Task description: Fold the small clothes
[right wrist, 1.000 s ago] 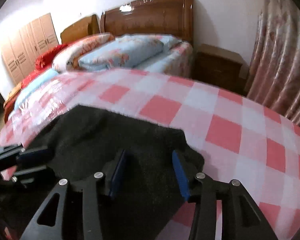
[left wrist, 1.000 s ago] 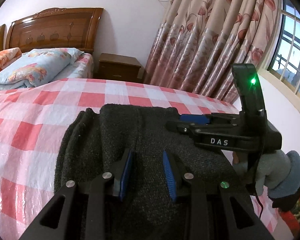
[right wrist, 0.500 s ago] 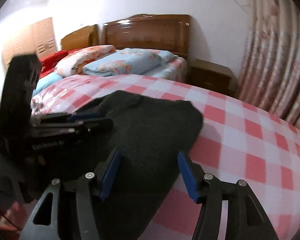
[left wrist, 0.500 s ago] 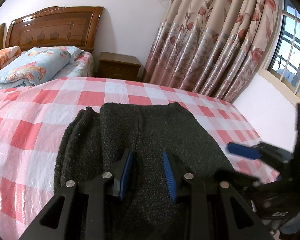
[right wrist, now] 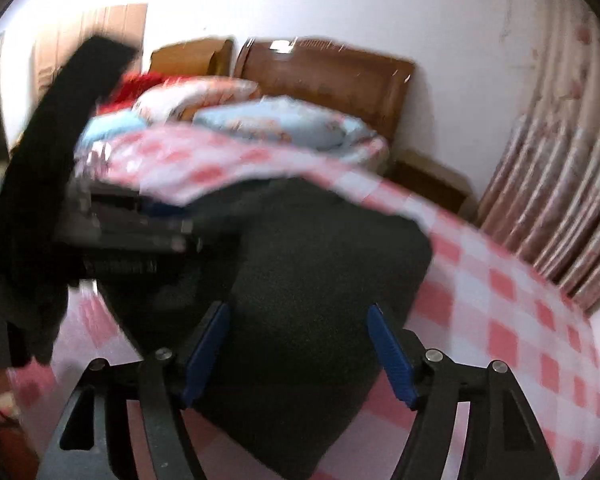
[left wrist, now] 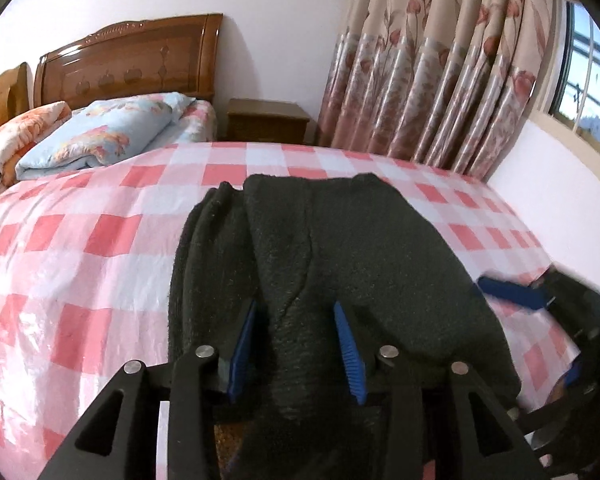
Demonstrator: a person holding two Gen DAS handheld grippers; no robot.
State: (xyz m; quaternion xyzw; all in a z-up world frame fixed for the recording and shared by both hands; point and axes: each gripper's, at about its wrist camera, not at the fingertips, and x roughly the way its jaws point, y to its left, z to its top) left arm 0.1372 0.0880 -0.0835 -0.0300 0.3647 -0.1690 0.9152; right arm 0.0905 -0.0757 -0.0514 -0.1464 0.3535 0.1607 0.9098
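Blue pads on the left gripper [left wrist: 296, 350] are spreading apart right now, and the dark knit garment [left wrist: 352, 248] runs between them, its near hem draped over the table edge just below the claw; the pads look clear of the cloth, so my read is a release, not a grip. Out from there, toward twelve o'clock, the garment lies as a thick, roughly rectangular bundle on the pink-and-white checked tablecloth [left wrist: 80, 264], with a rolled, layered edge along its ten o'clock side. Over at three o'clock in the left wrist view the right gripper [left wrist: 516, 294] pokes in, blurred. Switch to its own camera and the right gripper [right wrist: 300, 354] stands wide open, nothing pinched, hovering over the near right corner of the garment [right wrist: 320, 280], the picture smeared with motion. At nine o'clock there, the left gripper's black body [right wrist: 60, 184] looms. Beyond, at twelve, a wooden headboard [left wrist: 128, 64], folded quilts [left wrist: 100, 136] and a nightstand [left wrist: 266, 120]; floral curtains [left wrist: 428, 80] hang at one to two o'clock. Judging by the neat stacked shape, a fold has just been laid and both claws are letting go. The next move, I'd say, calls for either one more fold across the bundle, each claw taking a near corner cleanly through all layers, or a flattening press and set-aside. The hanging hem wants tucking first.
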